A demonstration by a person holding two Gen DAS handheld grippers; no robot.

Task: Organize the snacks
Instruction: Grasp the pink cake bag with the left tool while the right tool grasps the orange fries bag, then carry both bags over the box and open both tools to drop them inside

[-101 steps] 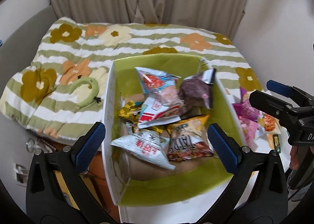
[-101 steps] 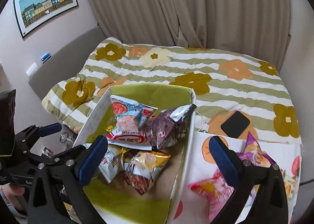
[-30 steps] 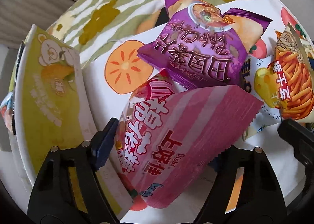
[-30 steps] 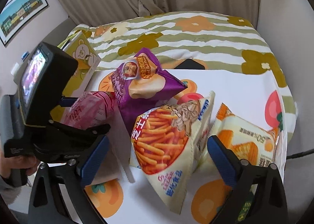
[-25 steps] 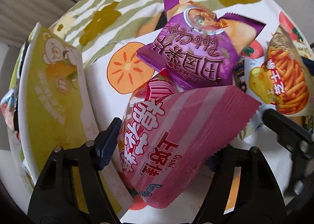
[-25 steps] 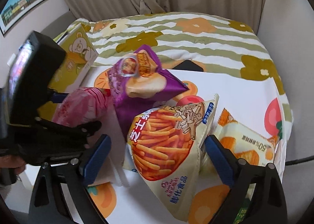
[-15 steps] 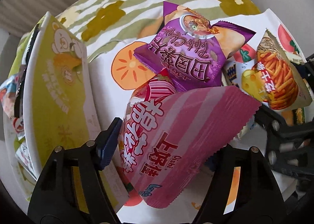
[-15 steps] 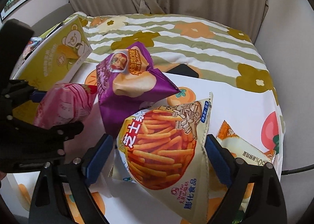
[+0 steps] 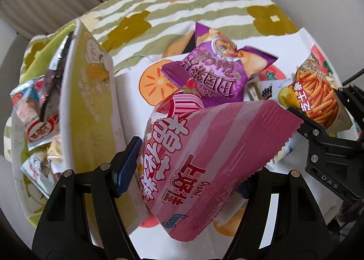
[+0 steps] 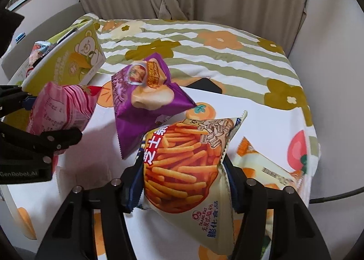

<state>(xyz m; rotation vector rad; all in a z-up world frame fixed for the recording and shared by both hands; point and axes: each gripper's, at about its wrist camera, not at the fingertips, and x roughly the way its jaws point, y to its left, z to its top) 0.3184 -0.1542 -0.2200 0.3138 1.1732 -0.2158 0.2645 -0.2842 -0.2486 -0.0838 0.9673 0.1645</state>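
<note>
My left gripper (image 9: 185, 169) is shut on a pink striped snack bag (image 9: 204, 146), held off the cloth beside the green box (image 9: 91, 105). From the right wrist view the same pink bag (image 10: 61, 109) hangs in that gripper (image 10: 45, 119) at the left. My right gripper (image 10: 183, 182) is closing, and its pads press both sides of a cream bag printed with orange sticks (image 10: 186, 150), which is pinched at the waist. A purple chip bag (image 10: 145, 94) lies between the two. The green box holds several snack packs (image 9: 38, 109).
A white cloth with fruit prints (image 10: 250, 112) covers the surface by a striped flower quilt (image 10: 204, 59). An orange-and-white pack (image 10: 266, 166) lies right of my right gripper. A blue-and-white pack (image 9: 266, 91) sits under the purple bag. A black phone (image 10: 204, 86) lies behind it.
Both grippers left the box open and came to the loose snacks. The left has lifted the pink bag a little. The right jaws have closed from wide onto the orange-stick bag.
</note>
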